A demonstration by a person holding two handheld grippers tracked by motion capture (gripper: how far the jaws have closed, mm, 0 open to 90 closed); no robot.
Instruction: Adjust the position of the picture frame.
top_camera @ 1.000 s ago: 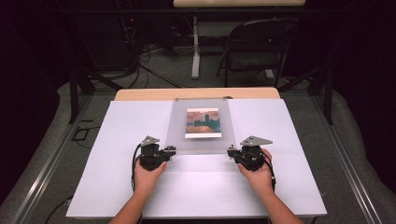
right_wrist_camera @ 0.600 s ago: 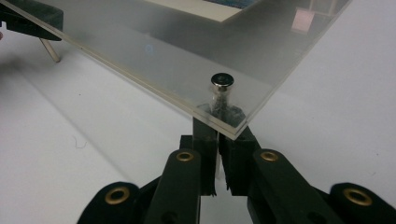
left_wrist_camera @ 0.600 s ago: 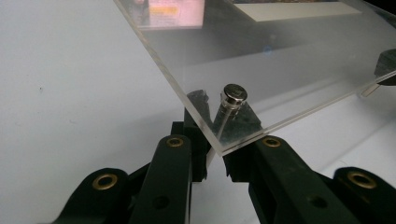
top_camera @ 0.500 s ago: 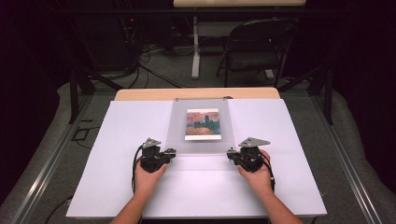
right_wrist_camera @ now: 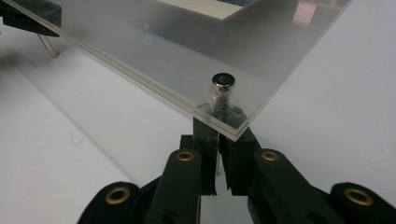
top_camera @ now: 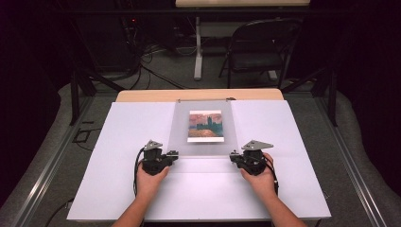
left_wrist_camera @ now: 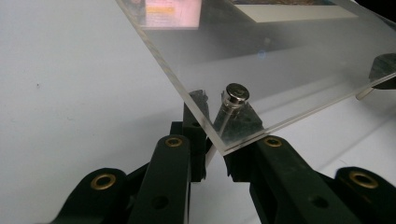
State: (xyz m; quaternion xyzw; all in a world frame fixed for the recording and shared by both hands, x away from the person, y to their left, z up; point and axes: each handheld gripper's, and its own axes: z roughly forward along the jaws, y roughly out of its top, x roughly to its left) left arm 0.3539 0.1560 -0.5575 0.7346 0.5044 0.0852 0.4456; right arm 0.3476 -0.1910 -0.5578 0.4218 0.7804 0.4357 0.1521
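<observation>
A clear acrylic picture frame (top_camera: 182,135) lies in the middle of the white board, with a painted print (top_camera: 204,126) sandwiched inside. Its near edge is tilted up off the board. My left gripper (top_camera: 174,154) is shut on the thin metal standoff pin under the near left corner, below the silver cap (left_wrist_camera: 236,93); the jaws (left_wrist_camera: 215,135) pinch the pin just beneath the plate (left_wrist_camera: 280,60). My right gripper (top_camera: 232,156) is shut the same way on the near right corner's pin, jaws (right_wrist_camera: 217,128) under the silver cap (right_wrist_camera: 223,80).
The white board (top_camera: 118,142) covers a wooden table (top_camera: 198,95). Behind the table stand a folding chair (top_camera: 260,52) and a table leg (top_camera: 197,52), with cables on the dark floor. The other gripper shows far off in each gripper view (left_wrist_camera: 385,70) (right_wrist_camera: 32,14).
</observation>
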